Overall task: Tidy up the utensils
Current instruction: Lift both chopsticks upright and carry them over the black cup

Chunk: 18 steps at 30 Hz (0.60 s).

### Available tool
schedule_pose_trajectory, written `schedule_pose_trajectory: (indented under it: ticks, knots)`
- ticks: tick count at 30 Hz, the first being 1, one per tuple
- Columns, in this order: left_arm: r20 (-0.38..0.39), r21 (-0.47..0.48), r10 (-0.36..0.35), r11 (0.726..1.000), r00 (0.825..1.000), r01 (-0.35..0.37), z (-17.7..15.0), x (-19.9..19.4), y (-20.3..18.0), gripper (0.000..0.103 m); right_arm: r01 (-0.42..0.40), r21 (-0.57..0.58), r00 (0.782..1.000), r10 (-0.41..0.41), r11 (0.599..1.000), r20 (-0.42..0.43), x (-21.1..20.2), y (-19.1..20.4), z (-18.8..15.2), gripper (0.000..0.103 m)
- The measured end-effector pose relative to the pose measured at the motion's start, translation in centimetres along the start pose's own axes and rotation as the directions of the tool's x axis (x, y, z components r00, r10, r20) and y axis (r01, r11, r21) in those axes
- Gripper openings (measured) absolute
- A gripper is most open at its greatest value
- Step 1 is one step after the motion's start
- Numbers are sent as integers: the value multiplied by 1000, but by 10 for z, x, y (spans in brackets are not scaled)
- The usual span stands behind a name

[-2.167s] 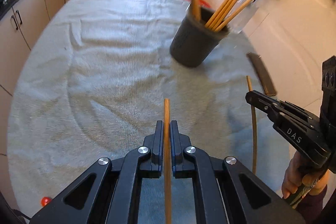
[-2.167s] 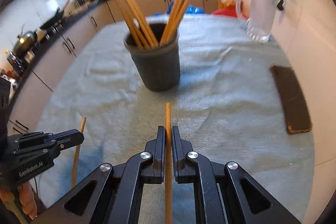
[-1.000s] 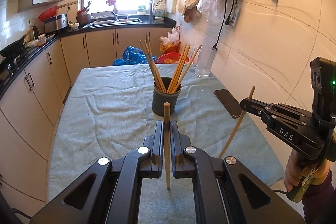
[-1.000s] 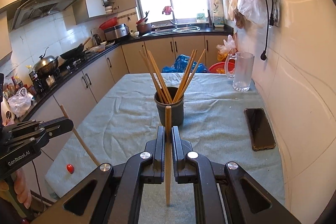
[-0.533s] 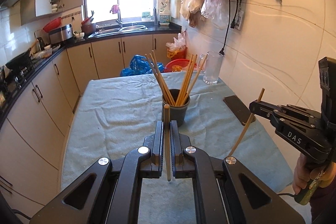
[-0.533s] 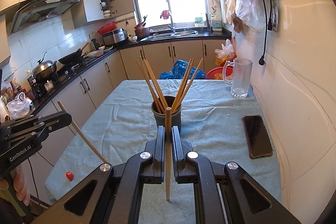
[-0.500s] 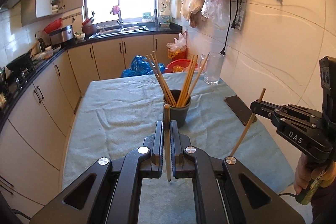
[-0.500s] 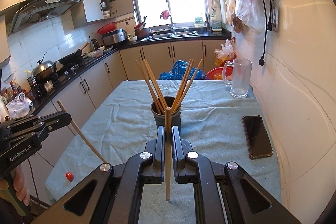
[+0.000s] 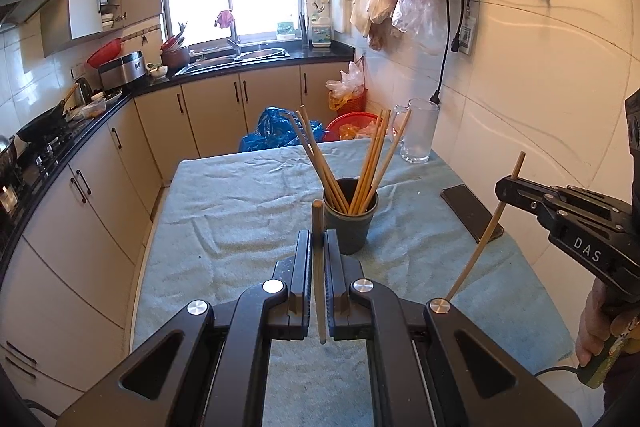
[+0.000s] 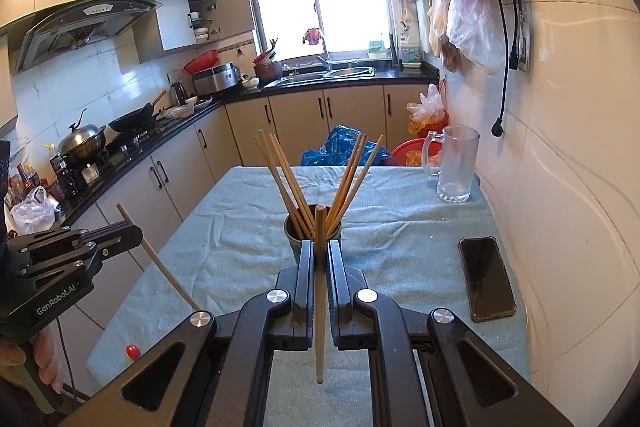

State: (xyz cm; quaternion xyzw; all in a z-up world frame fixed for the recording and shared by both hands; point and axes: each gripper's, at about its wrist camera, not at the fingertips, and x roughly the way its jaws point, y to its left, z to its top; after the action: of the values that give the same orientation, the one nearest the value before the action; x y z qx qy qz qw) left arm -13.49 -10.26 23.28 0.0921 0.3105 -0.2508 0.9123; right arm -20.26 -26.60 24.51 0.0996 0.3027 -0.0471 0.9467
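A dark grey cup (image 9: pixel 351 227) holding several wooden chopsticks stands mid-table on the pale blue cloth; it also shows in the right wrist view (image 10: pixel 294 235). My left gripper (image 9: pixel 318 239) is shut on a single chopstick (image 9: pixel 317 227), held above the near part of the table, short of the cup. My right gripper (image 10: pixel 319 247) is shut on another chopstick (image 10: pixel 319 267), also held up, short of the cup. Each gripper shows in the other's view: the right one (image 9: pixel 505 187) with its slanted chopstick (image 9: pixel 486 235), the left one (image 10: pixel 134 231) with its slanted chopstick (image 10: pixel 160 263).
A black phone (image 10: pixel 486 279) lies on the cloth near the right wall. A glass mug (image 10: pixel 454 163) stands at the far right corner. A small red object (image 10: pixel 131 350) sits at the near left table edge. Kitchen cabinets (image 9: pixel 120 163) run along the left and back.
Both grippers, each holding its chopstick, rose from low over the cloth to well above the table and pulled back from the cup. In the last half second they barely moved.
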Motion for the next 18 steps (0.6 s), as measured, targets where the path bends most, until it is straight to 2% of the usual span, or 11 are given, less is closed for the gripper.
schedule_pose_trajectory:
  ticks: [18]
  knots:
    - [21,3,-17,1000,1000,17,16,3,7,5,-12,29,1000,12,1000,6,12,-6,13,7]
